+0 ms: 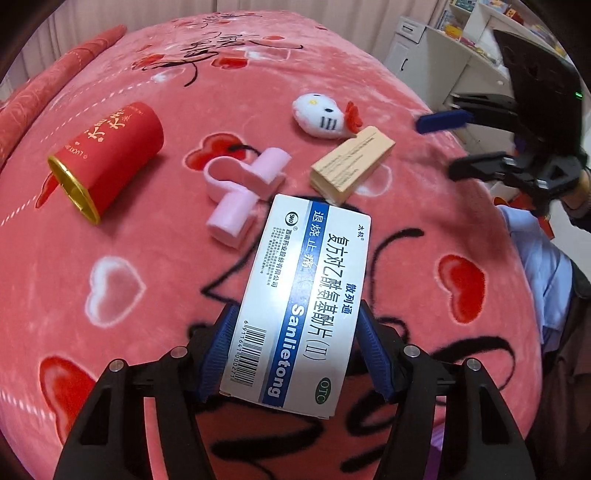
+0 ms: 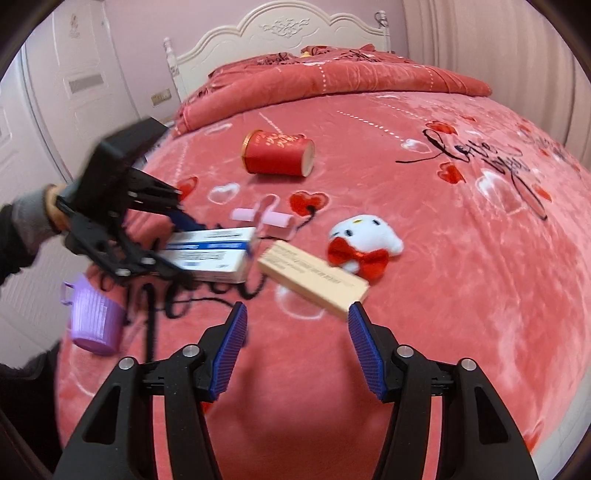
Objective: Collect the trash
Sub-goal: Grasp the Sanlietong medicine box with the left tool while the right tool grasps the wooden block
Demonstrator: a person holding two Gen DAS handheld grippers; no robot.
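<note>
My left gripper (image 1: 295,317) is shut on a white and blue medicine box (image 1: 303,295) and holds it above the pink bed blanket; the box also shows in the right wrist view (image 2: 210,253). A tan cardboard box (image 1: 351,164) lies just beyond it, and in the right wrist view (image 2: 314,282) it lies right in front of my open, empty right gripper (image 2: 297,314). A red cylindrical can (image 1: 107,155) lies on its side at the left. A small purple bin (image 2: 94,321) stands at the bed's left edge.
A pink plastic holder (image 1: 243,184) and a white plush cat head with a red bow (image 1: 321,114) lie on the blanket (image 1: 147,332). White shelves (image 1: 461,44) stand beyond the bed. A headboard (image 2: 280,29) and folded quilt (image 2: 332,77) are at the far end.
</note>
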